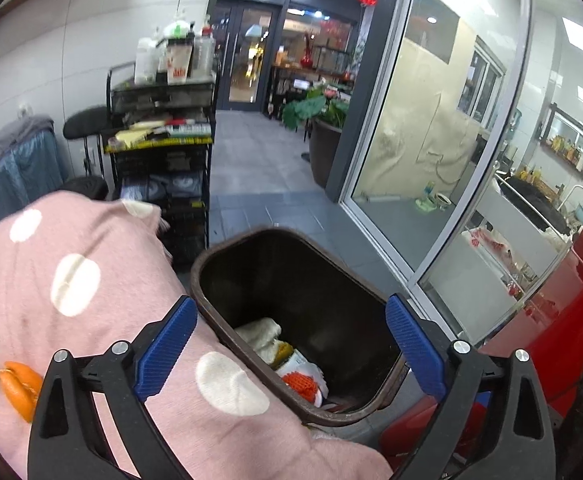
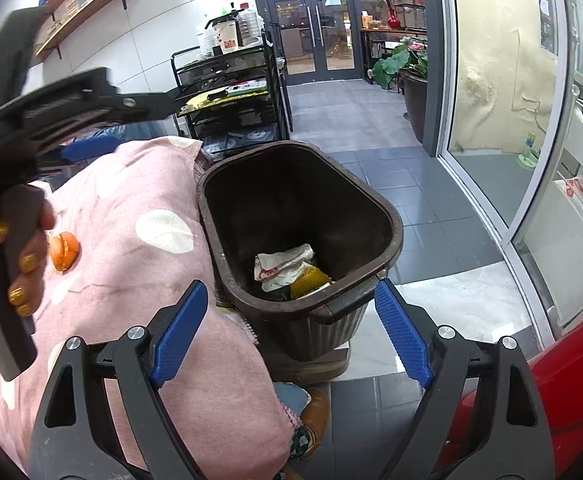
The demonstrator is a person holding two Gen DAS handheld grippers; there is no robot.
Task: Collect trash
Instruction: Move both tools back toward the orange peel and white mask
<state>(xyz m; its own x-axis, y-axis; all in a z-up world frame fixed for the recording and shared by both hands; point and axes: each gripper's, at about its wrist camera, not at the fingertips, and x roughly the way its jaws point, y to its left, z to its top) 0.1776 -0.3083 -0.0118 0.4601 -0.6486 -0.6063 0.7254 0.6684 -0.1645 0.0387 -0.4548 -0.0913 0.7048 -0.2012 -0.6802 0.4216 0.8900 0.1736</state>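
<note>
A dark brown trash bin [image 1: 375,300] [image 2: 391,216] stands on the floor against a pink polka-dot cloth surface [image 1: 91,320] [image 2: 131,280]. Inside it lie crumpled paper [image 2: 283,266], a yellow wrapper [image 2: 311,280] and an orange mesh piece [image 1: 300,385]. An orange peel [image 1: 17,388] [image 2: 64,250] lies on the cloth at the left. My left gripper [image 1: 287,348] is open and empty, just above the bin's near rim. My right gripper [image 2: 289,334] is open and empty, over the bin's near edge. The left gripper's body [image 2: 51,120] shows at the upper left of the right wrist view.
A black wire shelf cart [image 1: 163,144] [image 2: 231,96] with bottles stands behind the cloth. A glass sliding door [image 1: 431,140] [image 2: 503,120] runs along the right. A potted plant [image 1: 323,128] stands beyond. A red object [image 1: 551,340] [image 2: 563,352] is at the lower right. A brown shoe [image 2: 317,412] is below the bin.
</note>
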